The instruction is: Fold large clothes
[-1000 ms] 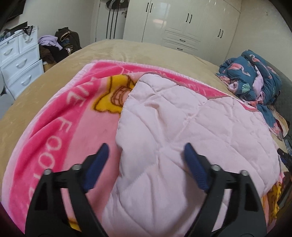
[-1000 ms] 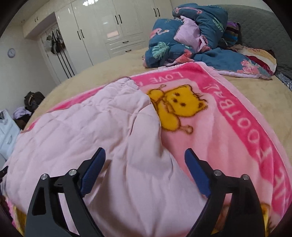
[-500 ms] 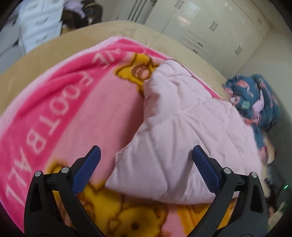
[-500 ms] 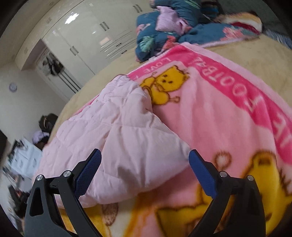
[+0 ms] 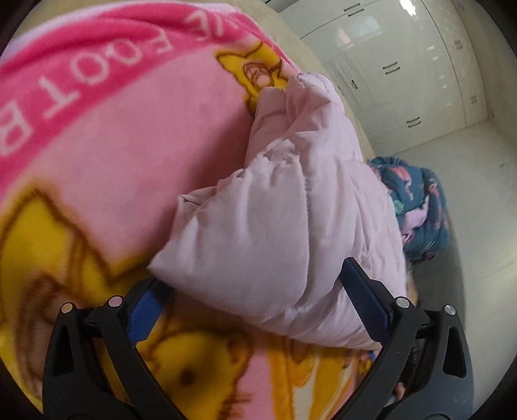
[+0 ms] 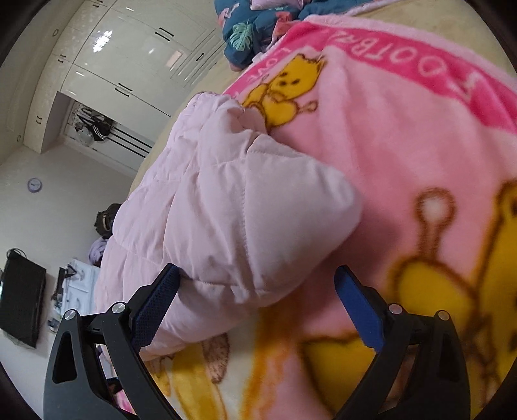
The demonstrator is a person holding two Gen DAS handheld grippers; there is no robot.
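A pale pink quilted garment point(image 5: 278, 206) lies on a pink fleece blanket point(image 5: 106, 135) with yellow bears and white letters. My left gripper point(image 5: 258, 300) is open, its blue fingers on either side of the garment's near left corner, which bulges between them. The same garment shows in the right wrist view point(image 6: 232, 206). My right gripper point(image 6: 258, 300) is open around the garment's near right corner, low over the blanket point(image 6: 420, 135). Both views are tilted.
A heap of dark blue patterned bedding point(image 5: 416, 206) lies beyond the garment, also in the right wrist view point(image 6: 252, 29). White wardrobes point(image 6: 129, 58) line the far wall. A black screen point(image 6: 22, 297) and a white dresser stand at left.
Both grippers have dropped and moved back to the garment's near edge, each tilting sideways. The garment's corners now sit between the open fingers. The garment has bunched up.
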